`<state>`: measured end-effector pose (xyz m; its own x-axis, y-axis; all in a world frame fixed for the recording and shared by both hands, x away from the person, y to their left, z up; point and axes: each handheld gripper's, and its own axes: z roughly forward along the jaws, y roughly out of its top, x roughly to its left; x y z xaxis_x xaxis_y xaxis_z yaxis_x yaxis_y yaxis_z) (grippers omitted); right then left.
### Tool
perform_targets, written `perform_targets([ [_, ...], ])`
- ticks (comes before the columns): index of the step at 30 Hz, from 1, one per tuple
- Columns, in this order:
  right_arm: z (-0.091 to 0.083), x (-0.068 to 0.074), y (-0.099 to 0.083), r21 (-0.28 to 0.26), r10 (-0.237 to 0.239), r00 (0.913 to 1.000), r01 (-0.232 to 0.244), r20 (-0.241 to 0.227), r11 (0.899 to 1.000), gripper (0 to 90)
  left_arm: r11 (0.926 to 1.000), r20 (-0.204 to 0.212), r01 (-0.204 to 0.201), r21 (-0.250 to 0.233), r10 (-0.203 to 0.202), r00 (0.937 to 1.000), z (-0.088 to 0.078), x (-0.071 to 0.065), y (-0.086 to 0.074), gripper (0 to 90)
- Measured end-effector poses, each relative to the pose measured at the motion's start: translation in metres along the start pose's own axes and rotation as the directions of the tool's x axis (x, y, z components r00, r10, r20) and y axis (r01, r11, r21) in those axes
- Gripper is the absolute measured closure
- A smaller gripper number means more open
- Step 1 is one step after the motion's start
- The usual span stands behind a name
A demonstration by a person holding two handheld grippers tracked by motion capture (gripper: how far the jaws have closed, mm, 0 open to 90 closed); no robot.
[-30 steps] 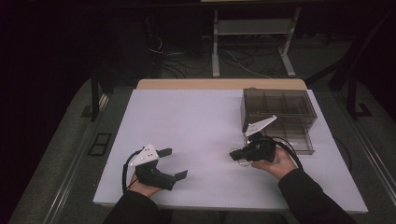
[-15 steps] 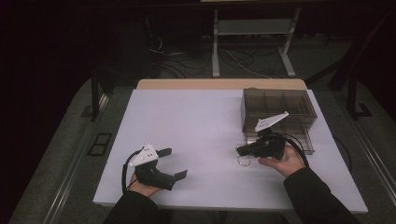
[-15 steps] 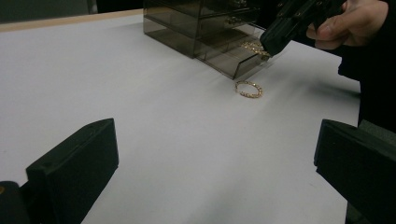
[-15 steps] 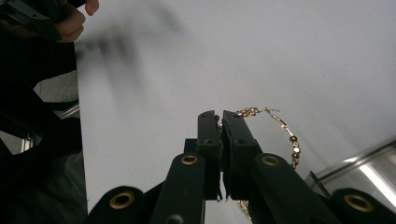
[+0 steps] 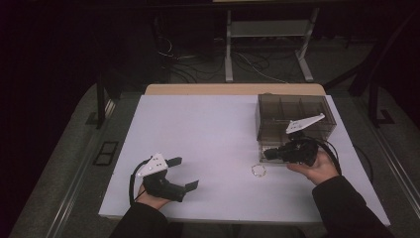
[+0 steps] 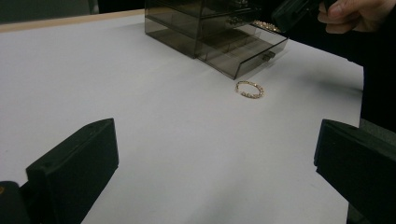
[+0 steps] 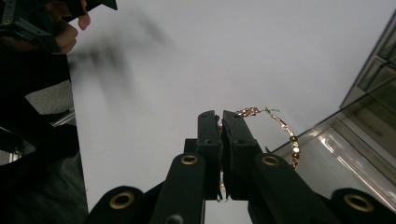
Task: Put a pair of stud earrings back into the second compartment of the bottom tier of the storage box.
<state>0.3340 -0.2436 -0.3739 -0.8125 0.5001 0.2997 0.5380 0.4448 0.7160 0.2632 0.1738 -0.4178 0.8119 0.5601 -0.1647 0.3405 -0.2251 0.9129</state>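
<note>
the right tool (image 7: 221,122) is clamped on a gold chain (image 7: 285,130), held over the open drawer (image 5: 271,148) of the smoky box (image 5: 297,114). a gold ring (image 5: 258,171) lies on the desk (image 5: 198,129) just before the drawer. the left tool (image 5: 182,172) rests wide, holding nothing.

Both grippers are black: the left gripper (image 5: 184,172) and right gripper (image 5: 266,153) each carry a pale grey three-cornered plate on top and trail a black cable. Brass-ringed holes mark the right gripper's blocky jaw arms. The person wears dark long sleeves (image 5: 346,208).
</note>
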Motion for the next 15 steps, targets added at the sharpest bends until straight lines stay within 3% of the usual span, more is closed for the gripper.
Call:
perform_targets([
  [15, -0.022, -0.012, -0.003, -0.011, 0.032, 0.9983, -0.032, 0.048, 0.999, 85.6, 1.0, -0.002, 0.001, -0.002, -0.001, 1.0, 0.0, 0.0, 0.0, 0.0],
])
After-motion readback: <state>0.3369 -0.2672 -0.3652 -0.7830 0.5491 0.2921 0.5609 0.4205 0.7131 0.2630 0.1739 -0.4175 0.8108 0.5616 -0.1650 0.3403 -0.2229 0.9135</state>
